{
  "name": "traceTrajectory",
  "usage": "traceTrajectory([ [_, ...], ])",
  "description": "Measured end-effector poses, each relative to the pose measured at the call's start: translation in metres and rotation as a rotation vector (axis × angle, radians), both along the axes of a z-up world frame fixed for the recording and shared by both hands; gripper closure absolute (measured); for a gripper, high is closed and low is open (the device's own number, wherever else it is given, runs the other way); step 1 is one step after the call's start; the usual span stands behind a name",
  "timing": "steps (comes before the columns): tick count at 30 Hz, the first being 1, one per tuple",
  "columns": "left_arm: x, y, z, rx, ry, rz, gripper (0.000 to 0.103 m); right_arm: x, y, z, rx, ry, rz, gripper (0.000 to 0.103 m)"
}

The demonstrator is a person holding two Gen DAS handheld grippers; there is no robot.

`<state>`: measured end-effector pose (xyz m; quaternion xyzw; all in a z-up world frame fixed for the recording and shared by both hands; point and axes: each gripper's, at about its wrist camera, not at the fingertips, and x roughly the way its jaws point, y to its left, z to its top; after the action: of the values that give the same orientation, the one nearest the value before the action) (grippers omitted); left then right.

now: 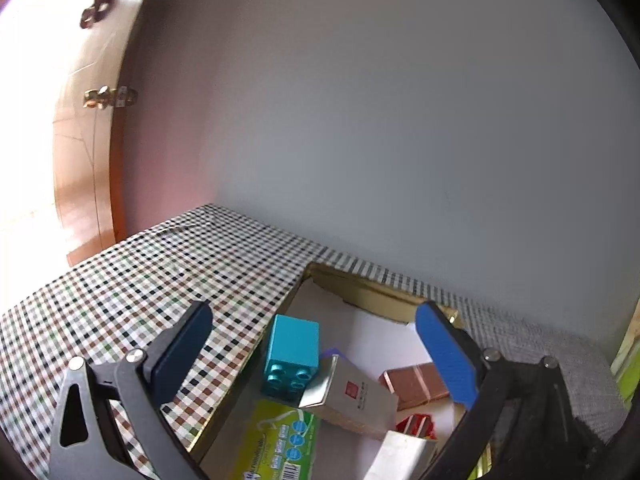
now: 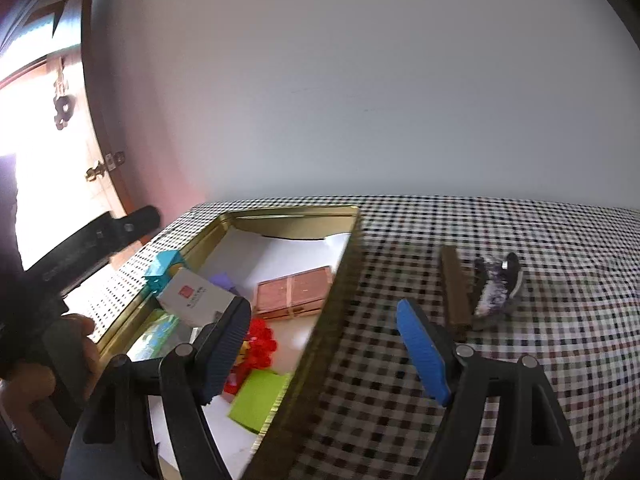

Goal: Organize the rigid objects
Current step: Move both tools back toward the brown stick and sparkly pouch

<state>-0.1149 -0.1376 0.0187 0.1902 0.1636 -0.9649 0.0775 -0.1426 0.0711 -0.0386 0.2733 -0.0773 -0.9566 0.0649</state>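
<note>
A gold tin box (image 2: 288, 212) lies open on the checked cloth. It holds a teal block (image 1: 294, 354), a white box with a red logo (image 1: 352, 394), a copper-coloured box (image 1: 416, 386), a green packet (image 1: 276, 444) and red pieces (image 2: 260, 344). My left gripper (image 1: 314, 308) hangs open above the tin's left side with nothing between its fingers. My right gripper (image 2: 323, 305) is open too. The tin's right wall passes between its fingers, and neither pad touches it. A brown bar (image 2: 456, 288) and a purple-and-black item (image 2: 498, 286) lie on the cloth to the right of the tin.
The checked tablecloth (image 2: 520, 360) runs back to a plain wall. A wooden door (image 1: 84, 160) stands at the left. A person's hand (image 2: 80, 344) grips the left gripper's handle beside the tin. A light green card (image 2: 260, 400) lies in the tin's near corner.
</note>
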Motion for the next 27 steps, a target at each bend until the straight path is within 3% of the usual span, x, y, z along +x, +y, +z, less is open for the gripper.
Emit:
traceTrajectory([
  [15,0.023,0.048,0.010,-0.168,0.090,0.017,0.000,0.002,0.030,-0.005,0.030,-0.020,-0.088,0.025],
  [27,0.036,0.059,0.009,-0.149,0.147,0.008,0.000,0.003,0.054,-0.008,0.040,-0.031,-0.144,0.025],
])
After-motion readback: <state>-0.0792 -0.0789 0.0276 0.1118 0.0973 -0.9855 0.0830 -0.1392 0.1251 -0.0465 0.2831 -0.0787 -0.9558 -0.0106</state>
